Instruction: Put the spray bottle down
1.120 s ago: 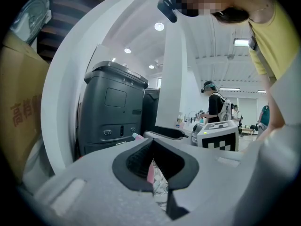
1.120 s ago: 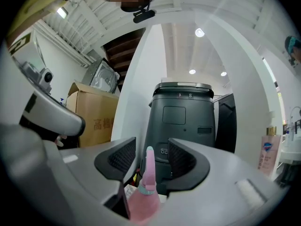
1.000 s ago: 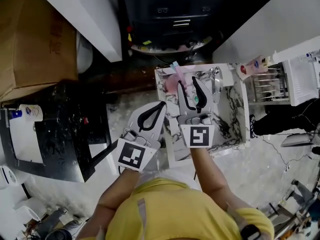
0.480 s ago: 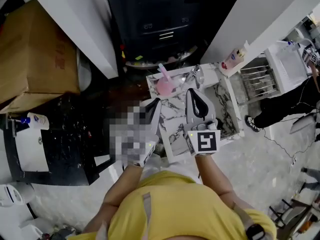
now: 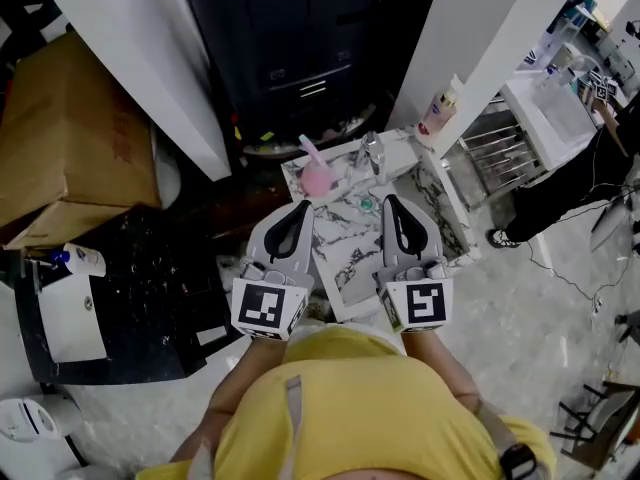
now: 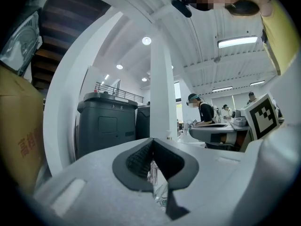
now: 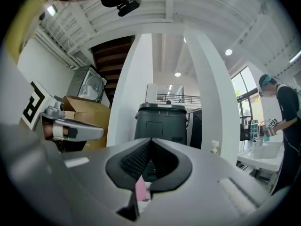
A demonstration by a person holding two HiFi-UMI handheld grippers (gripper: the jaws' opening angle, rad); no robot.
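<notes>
Both the left gripper (image 5: pixel 303 206) and right gripper (image 5: pixel 392 200) were closed on nothing at mid-frame, and just above them the rounded pink spray bottle (image 5: pixel 317 177) stood upright on the veined marble table (image 5: pixel 346 236), its slim neck tipped toward upper left.

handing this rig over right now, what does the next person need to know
Tongs: the left tongs are shut and empty. The right tongs are shut and empty. They are side by side on the near side of the marble top.
Things: the pink spray bottle stands upright near the far left corner of the marble top, apart from both.
Done: the bottle is set down and let go.
Left: nothing more for this job, as far as the views show.
</notes>
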